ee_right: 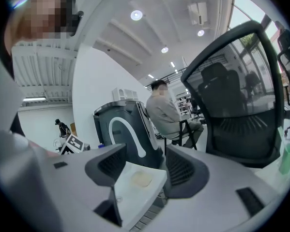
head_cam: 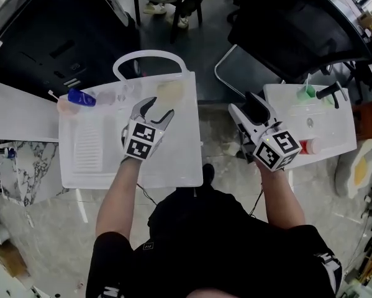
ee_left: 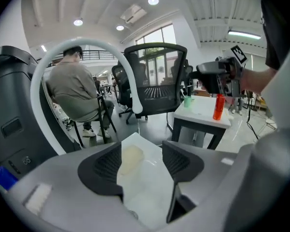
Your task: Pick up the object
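A pale yellowish flat pad [head_cam: 170,90] lies at the far right corner of the white table [head_cam: 173,166]. My left gripper [head_cam: 159,108] hovers just short of it, open, with nothing between its fingers. The left gripper view shows the pad [ee_left: 130,158] lying past the spread jaws of the left gripper [ee_left: 141,161], close to the left one. My right gripper [head_cam: 254,113] hangs open over the gap between the two tables and holds nothing. In the right gripper view the same pad [ee_right: 142,179] appears far off, between the jaws of the right gripper [ee_right: 142,170].
A blue bottle [head_cam: 81,97] and clear items [head_cam: 120,95] lie along the table's far edge, under a white arch [head_cam: 149,58]. The right table [head_cam: 335,129] carries a green bottle [head_cam: 306,92] and a red bottle [head_cam: 308,146]. A black office chair [head_cam: 297,30] stands beyond; a person [ee_left: 74,88] sits nearby.
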Motion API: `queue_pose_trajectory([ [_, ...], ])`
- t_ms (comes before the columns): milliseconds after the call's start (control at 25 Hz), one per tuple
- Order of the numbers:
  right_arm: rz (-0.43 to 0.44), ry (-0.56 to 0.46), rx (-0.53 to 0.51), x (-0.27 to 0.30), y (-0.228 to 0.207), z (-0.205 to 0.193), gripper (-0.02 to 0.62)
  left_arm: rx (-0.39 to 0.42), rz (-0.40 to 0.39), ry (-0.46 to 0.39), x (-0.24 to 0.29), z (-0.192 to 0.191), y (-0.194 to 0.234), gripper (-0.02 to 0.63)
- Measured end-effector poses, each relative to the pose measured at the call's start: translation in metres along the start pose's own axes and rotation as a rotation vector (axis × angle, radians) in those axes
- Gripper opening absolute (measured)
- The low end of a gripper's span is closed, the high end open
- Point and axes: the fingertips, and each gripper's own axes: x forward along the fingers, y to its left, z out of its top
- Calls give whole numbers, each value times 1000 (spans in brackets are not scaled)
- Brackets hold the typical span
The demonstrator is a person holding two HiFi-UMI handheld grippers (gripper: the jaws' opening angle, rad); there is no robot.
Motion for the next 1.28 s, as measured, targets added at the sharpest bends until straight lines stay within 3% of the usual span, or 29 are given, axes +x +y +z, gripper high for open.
queue_pose_trajectory([
  [560, -31, 76, 72, 31, -13, -57, 235, 83, -109, 230, 94, -85, 12, 267],
  [960, -55, 102, 87, 27, -21, -72, 235, 229, -116, 354, 130, -111, 17, 262],
  [1200, -66, 94, 86, 20, -23, -67, 235, 302, -99, 407, 138, -118, 21, 196],
  [1280, -70, 93, 82, 18, -23, -65, 235, 323, -81, 412, 140, -117, 25, 143],
])
